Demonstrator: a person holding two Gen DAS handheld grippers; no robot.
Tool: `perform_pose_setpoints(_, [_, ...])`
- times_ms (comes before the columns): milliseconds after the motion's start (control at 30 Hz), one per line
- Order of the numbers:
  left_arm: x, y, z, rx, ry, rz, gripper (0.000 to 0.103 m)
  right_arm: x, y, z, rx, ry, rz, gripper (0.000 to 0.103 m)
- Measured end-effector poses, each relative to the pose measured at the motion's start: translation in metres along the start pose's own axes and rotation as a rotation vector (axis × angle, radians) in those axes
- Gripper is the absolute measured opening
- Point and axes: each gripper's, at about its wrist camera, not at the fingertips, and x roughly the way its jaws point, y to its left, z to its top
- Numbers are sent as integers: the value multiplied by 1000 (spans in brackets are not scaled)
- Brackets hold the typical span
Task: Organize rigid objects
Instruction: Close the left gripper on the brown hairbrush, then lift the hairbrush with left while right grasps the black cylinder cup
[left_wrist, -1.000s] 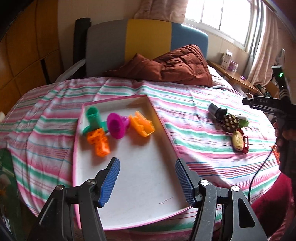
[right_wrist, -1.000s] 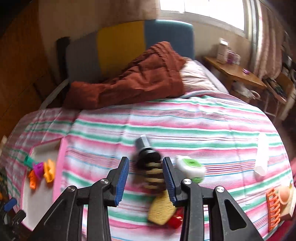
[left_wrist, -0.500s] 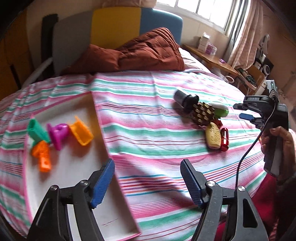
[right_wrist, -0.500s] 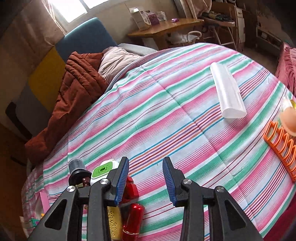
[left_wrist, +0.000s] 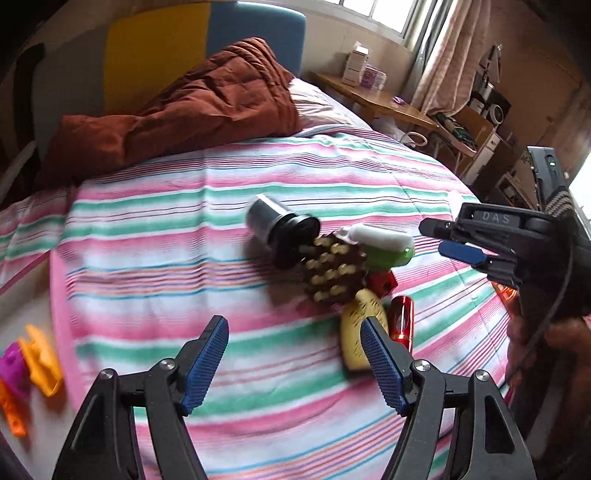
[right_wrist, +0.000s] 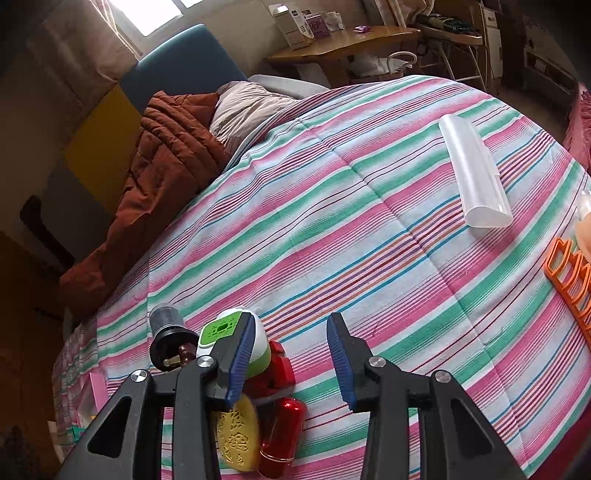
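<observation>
A cluster of rigid objects lies on the striped bedspread: a black-capped cylinder (left_wrist: 277, 229), a brown studded piece (left_wrist: 334, 273), a green-and-white gadget (left_wrist: 380, 245), a red block (left_wrist: 382, 282), a yellow oval (left_wrist: 354, 332) and a red capsule (left_wrist: 402, 321). My left gripper (left_wrist: 295, 365) hovers in front of them, its jaws opening with nothing between them. My right gripper (right_wrist: 291, 358) sits just right of the cluster, jaws opening slightly over bare cloth. Its left finger overlaps the green-and-white gadget (right_wrist: 225, 332).
Orange (left_wrist: 40, 362) and magenta (left_wrist: 11, 365) toys lie on a tray at the far left. A translucent white case (right_wrist: 476, 173) and an orange rack (right_wrist: 570, 280) lie to the right. A brown quilt (left_wrist: 192, 107) is bunched at the bed's head, and a hand (left_wrist: 546, 350) holds the right gripper.
The left gripper swung right from over the tray to the cluster, and its jaws widened. The right gripper rolled and came off the studded piece to the cluster's right side.
</observation>
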Motion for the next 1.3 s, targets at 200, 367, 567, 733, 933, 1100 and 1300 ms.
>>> perform_pose_setpoints(200, [39,-17,24,14,19,-8,79,1,3,0,-3,8,23,41])
perform_pose_setpoints(367, [69,-25,35,28,48,-1,80,1,3,0,8,17,45,41])
perform_pose_setpoints(567, [81,-15,33,1,48,-52,61,3,6,-1,-12,20,38,41])
perform_pose_setpoints(733, [60,0,12,-17,43,-55,61,4,7,-1,-23,19,30,41])
perform_pose_setpoints(933, [25,29,-27,-69,29,-9,61,5,9,-4,-50,20,7,41])
perform_pose_setpoints(1100, [-1,45,-63,-88,16,-5,54,11,13,-6,-77,40,-19,41])
perform_pose_setpoints(1300, [-14,50,-86,-76,4,11,36,10,-9,-1,35,36,-23,41])
